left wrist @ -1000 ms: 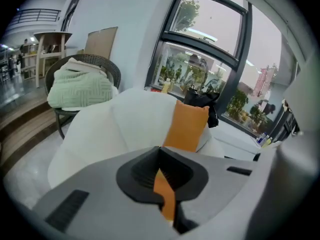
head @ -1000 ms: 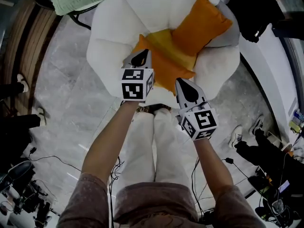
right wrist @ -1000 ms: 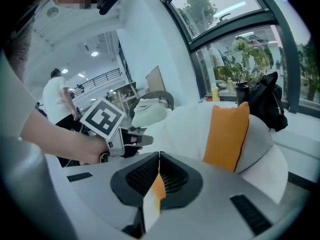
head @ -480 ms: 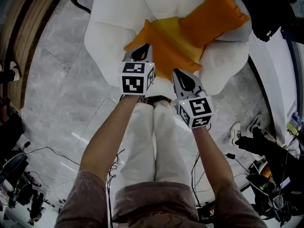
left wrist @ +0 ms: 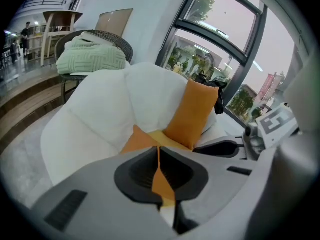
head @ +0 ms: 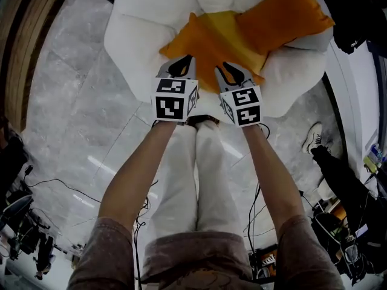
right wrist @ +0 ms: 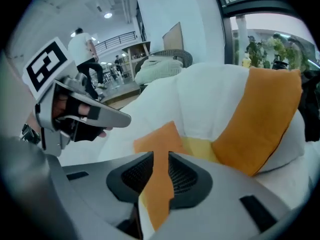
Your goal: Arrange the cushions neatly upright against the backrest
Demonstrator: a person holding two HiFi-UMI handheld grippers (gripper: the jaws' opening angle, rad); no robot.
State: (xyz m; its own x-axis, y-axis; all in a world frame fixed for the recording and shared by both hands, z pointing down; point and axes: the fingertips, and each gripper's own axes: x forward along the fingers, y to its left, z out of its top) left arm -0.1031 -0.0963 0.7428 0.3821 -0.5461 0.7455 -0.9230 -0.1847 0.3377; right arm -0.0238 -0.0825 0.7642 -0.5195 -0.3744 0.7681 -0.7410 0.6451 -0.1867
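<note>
A white armchair (head: 139, 47) holds three cushions. One orange cushion (head: 202, 48) lies flat on the seat, and a yellow cushion (head: 222, 29) lies partly over it. A second orange cushion (head: 284, 14) leans against the right side of the backrest (left wrist: 150, 94). My left gripper (head: 180, 66) hovers over the flat cushion's front edge, shut and empty. Beside it, my right gripper (head: 230, 72) has just been opening; its jaws stand a little apart with nothing pressed between them. The flat orange cushion (right wrist: 159, 139) shows through that gap.
A wicker chair with a green blanket (left wrist: 92, 54) stands behind the armchair. Dark clothing (head: 357, 17) lies to the right. Cables (head: 54, 189) and a shoe (head: 314, 139) lie on the marble floor. People (right wrist: 82, 49) stand far off.
Both grippers have come down toward the front of the flat orange cushion. The right one has drawn level with the left, and its jaws have parted.
</note>
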